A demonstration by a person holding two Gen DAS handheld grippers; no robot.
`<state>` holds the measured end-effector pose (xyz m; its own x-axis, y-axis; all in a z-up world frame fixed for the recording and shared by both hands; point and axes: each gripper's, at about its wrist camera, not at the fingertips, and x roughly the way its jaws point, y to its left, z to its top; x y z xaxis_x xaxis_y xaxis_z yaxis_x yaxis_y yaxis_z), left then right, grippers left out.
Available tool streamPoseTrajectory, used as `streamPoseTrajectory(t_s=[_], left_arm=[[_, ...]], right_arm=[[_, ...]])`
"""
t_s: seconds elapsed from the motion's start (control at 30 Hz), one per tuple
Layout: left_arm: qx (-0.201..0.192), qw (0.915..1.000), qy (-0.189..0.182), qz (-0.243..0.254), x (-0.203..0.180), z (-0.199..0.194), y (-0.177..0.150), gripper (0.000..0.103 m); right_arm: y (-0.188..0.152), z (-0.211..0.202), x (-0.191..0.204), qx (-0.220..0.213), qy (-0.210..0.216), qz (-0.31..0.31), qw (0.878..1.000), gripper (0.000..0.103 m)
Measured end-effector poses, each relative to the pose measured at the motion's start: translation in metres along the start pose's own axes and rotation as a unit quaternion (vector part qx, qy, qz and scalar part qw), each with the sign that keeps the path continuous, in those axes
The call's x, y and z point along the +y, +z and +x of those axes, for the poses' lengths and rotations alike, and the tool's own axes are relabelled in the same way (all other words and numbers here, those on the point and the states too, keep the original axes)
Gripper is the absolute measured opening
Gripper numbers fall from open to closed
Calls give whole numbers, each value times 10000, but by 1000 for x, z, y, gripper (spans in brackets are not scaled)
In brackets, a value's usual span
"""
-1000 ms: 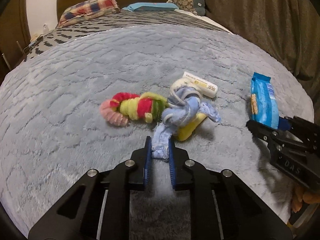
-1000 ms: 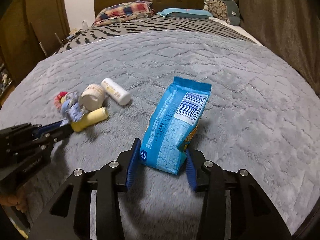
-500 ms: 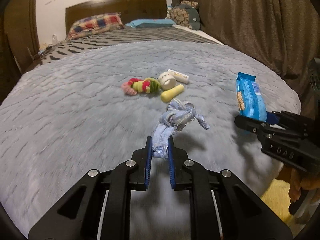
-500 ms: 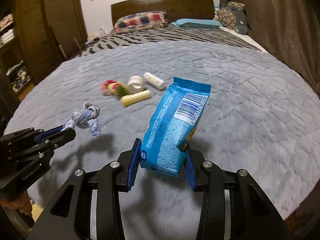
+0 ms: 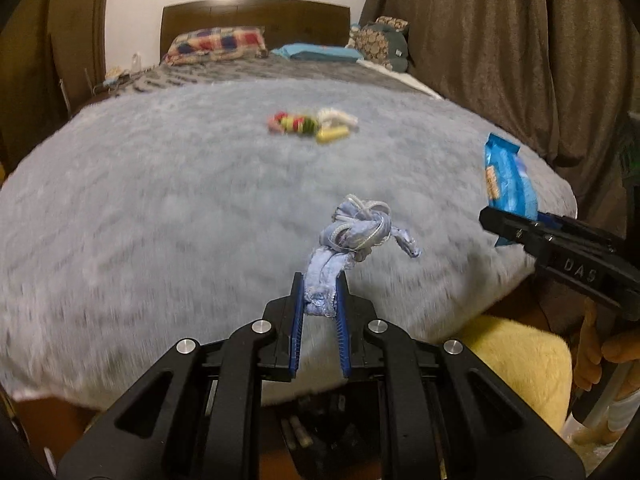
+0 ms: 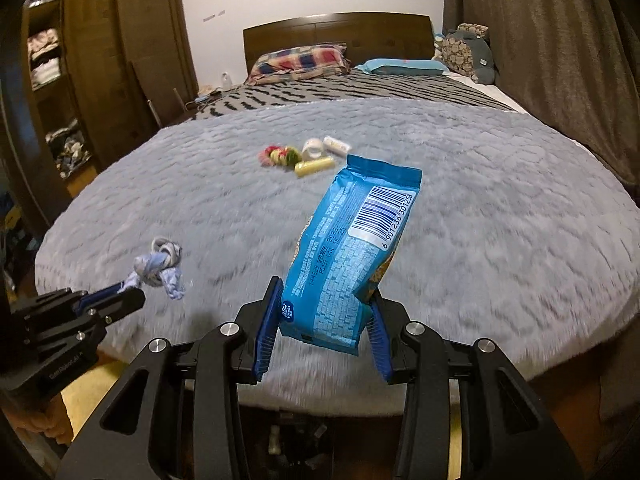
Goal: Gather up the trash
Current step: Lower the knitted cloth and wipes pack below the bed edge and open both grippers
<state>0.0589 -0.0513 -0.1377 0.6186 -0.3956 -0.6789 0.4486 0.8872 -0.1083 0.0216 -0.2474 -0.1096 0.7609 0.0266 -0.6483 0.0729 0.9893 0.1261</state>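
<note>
My left gripper (image 5: 320,280) is shut on the tail of a knotted blue rag (image 5: 352,236), which hangs in the air above the near edge of the grey blanket (image 5: 160,208). The same rag (image 6: 160,268) shows at the left of the right wrist view, held by the left gripper (image 6: 120,296). A blue snack packet (image 6: 352,256) with a barcode stands upright between the pads of my right gripper (image 6: 326,300), which is shut on it. That packet (image 5: 508,180) and the right gripper (image 5: 504,224) appear at the right of the left wrist view.
Far off on the blanket lie a colourful knotted toy (image 6: 278,156), a white cup (image 6: 314,148), a white tube (image 6: 338,145) and a yellow tube (image 6: 314,166). A yellow rug (image 5: 516,352) lies below the bed edge. Brown curtains (image 5: 500,40) hang on the right, a wardrobe (image 6: 100,60) on the left.
Both grippers have pulled back from the middle of the bed to its near edge, carrying the rag and the packet. The items left on the blanket now look small and distant.
</note>
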Motion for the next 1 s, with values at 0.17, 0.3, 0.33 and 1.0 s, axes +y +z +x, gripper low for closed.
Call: streamPoseTrajectory(t_s=[0.17,0.3,0.33,1.0], left_arm=[[402,9991,-81,-122,-1,5,-44,13],[897,9957,-113,-226,3,21,-80,13],[968,9949,-130,-242,4,23,-86,13],[2396,9700,-215,-350,14,110,-160,14]], right_arm=[[-38,-2,3,221,-133,-10,9997,41],[-72,11,7,678,-70,-45,9977,41],[-80,17,8,823,-45,-53,9966,41],[-175,109,16,2599,292,282,9648,41]])
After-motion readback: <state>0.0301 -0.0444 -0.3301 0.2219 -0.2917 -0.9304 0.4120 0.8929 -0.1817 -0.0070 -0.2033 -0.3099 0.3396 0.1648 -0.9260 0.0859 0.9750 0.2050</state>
